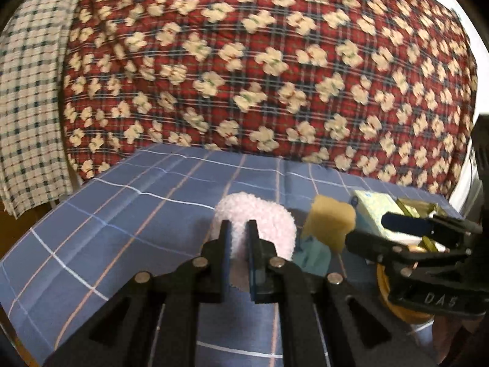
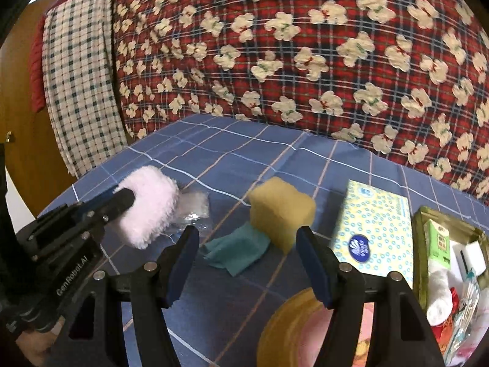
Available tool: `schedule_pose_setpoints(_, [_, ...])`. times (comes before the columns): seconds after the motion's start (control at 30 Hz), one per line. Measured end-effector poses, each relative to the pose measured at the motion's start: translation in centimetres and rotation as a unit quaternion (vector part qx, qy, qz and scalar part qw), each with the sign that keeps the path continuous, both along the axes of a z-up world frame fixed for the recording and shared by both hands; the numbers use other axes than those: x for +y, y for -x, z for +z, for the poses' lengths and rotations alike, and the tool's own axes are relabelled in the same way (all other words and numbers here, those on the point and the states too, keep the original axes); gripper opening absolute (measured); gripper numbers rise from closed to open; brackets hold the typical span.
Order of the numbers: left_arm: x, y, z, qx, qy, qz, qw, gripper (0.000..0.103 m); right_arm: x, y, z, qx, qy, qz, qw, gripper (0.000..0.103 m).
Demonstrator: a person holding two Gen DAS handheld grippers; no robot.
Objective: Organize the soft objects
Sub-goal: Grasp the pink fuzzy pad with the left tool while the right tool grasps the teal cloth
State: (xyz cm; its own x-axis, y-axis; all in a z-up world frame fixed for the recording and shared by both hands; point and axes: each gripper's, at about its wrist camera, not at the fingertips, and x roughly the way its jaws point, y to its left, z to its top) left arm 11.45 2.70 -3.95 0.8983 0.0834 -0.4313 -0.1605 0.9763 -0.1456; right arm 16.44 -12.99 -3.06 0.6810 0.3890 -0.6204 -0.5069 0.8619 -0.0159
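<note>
My left gripper (image 1: 238,224) is shut on a pale pink fluffy roll (image 1: 269,223), lifted a little above the blue checked cloth (image 1: 122,214). From the right wrist view the same pink roll (image 2: 152,208) hangs at the left in that left gripper (image 2: 122,197). My right gripper (image 2: 244,235) stands open just short of a yellow sponge (image 2: 281,211) that rests on a crumpled teal cloth (image 2: 238,252). In the left wrist view the right gripper (image 1: 366,229) reaches in from the right beside the sponge (image 1: 331,224).
A tissue box (image 2: 376,229) lies right of the sponge. An olive tray (image 2: 423,244) with small packets and white cloths stands at the far right. A yellow bowl (image 2: 287,321) sits near the front. Clear plastic wrap (image 2: 195,208) lies behind the pink roll. A red patterned quilt (image 2: 305,61) rises behind.
</note>
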Motion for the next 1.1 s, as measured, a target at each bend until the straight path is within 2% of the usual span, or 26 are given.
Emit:
schedule_pose_setpoints(0.13, [0.8, -0.5, -0.2, 0.011, 0.015, 0.009, 0.9998, 0.006, 1.5, -0.4, -0.4, 0.01, 0.022, 0.012, 1.0, 0.068])
schedule_pose_setpoints(0.23, [0.8, -0.8, -0.4, 0.018, 0.012, 0.012, 0.9997, 0.006, 2.8, -1.1, -1.0, 0.02, 0.05, 0.015, 0.998, 0.068])
schedule_pose_setpoints(0.43, [1.1, -0.3, -0.4, 0.013, 0.019, 0.025, 0.9994, 0.007, 4.6, -2.7, -2.6, 0.038, 0.106, 0.001, 0.994, 0.068])
schedule_pose_setpoints(0.7, [1.1, -0.5, -0.4, 0.018, 0.022, 0.018, 0.9994, 0.007, 5.9, -4.2, -4.9, 0.079, 0.14, -0.006, 0.987, 0.063])
schedule_pose_setpoints(0.73, [1.0, -0.5, -0.4, 0.017, 0.022, 0.018, 0.9995, 0.007, 5.9, -4.4, -5.2, 0.085, 0.141, -0.007, 0.986, 0.061])
schedule_pose_setpoints(0.77, [1.0, -0.5, -0.4, 0.016, 0.022, 0.017, 0.9995, 0.007, 5.9, -4.6, -5.5, 0.092, 0.142, -0.008, 0.986, 0.053])
schedule_pose_setpoints(0.83, [1.1, -0.5, -0.4, 0.014, 0.024, 0.017, 0.9995, 0.007, 5.7, -4.7, -5.6, 0.094, 0.132, -0.009, 0.987, 0.05])
schedule_pose_setpoints(0.87, [1.0, -0.5, -0.4, 0.014, 0.024, 0.017, 0.9995, 0.007, 5.8, -4.7, -5.6, 0.097, 0.128, -0.009, 0.987, 0.044])
schedule_pose_setpoints(0.9, [1.0, -0.5, -0.4, 0.015, 0.023, 0.017, 0.9995, 0.007, 5.8, -4.7, -5.6, 0.098, 0.125, -0.008, 0.987, 0.032])
schedule_pose_setpoints(0.93, [1.1, -0.5, -0.4, 0.015, 0.023, 0.017, 0.9995, 0.007, 5.8, -4.6, -5.5, 0.093, 0.123, -0.01, 0.988, 0.028])
schedule_pose_setpoints(1.1, [1.1, -0.5, -0.4, 0.014, 0.026, 0.018, 0.9994, 0.007, 5.0, -3.8, -5.7, 0.072, 0.092, -0.012, 0.993, 0.018])
